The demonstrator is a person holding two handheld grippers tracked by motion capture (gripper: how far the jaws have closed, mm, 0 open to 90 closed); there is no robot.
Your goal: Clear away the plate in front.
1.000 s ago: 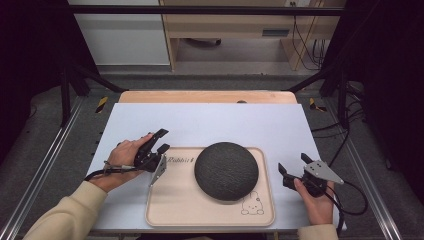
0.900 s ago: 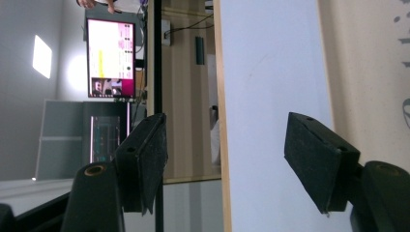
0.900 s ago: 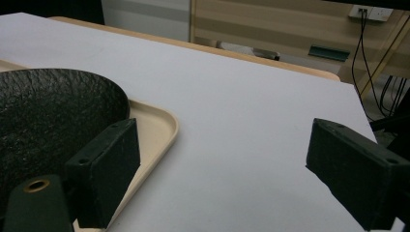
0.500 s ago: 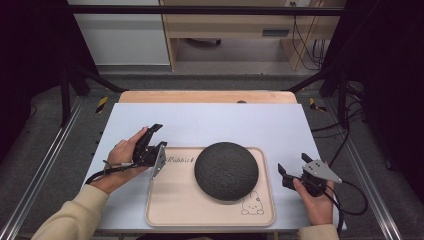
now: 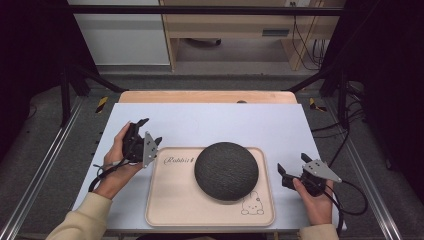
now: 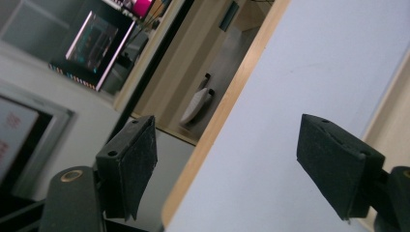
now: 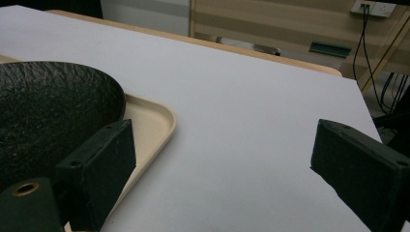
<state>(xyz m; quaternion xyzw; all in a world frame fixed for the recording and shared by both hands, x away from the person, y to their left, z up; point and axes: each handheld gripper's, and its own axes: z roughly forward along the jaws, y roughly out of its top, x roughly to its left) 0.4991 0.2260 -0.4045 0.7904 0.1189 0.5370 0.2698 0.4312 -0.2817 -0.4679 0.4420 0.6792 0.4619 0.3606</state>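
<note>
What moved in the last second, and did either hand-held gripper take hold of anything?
The left hand-held gripper tilted up and drew slightly back toward the person; its jaws now point away over the table, open and empty. The right hand-held gripper barely shifted, open, beside the tray. Nothing was grasped or released. The dark dome stayed on the tray.

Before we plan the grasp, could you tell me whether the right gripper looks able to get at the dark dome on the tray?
Probably yes: the right gripper is open beside the tray, with bare table between it and the dark dome.
</note>
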